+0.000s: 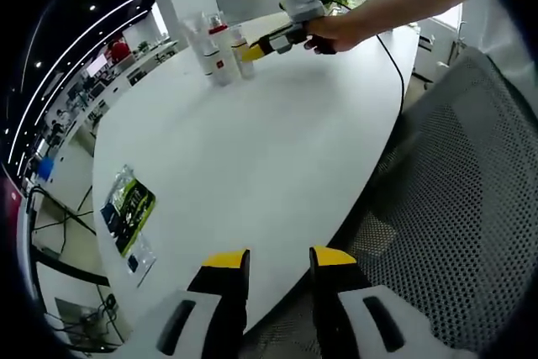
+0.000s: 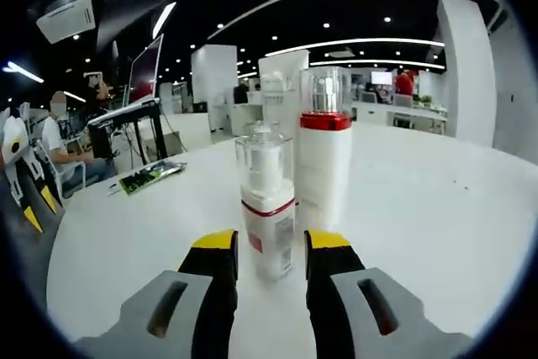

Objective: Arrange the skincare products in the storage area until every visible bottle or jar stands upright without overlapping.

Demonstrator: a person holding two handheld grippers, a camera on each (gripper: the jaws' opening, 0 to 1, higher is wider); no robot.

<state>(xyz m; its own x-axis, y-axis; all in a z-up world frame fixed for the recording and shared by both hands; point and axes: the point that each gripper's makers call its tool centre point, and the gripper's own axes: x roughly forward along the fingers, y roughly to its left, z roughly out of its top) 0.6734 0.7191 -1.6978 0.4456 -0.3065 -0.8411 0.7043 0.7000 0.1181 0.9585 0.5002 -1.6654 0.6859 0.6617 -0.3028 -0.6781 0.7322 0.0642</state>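
Across the white table [image 1: 277, 149], a bare forearm reaches out level, its hand [image 1: 329, 33] gripping the right gripper [image 2: 271, 245], whose jaws straddle a small upright pump bottle [image 2: 267, 208] without clearly pinching it. Taller red-banded bottle [image 2: 324, 149] stands just behind. The left gripper [image 1: 280, 260] hovers parted, empty, at the table's near edge.
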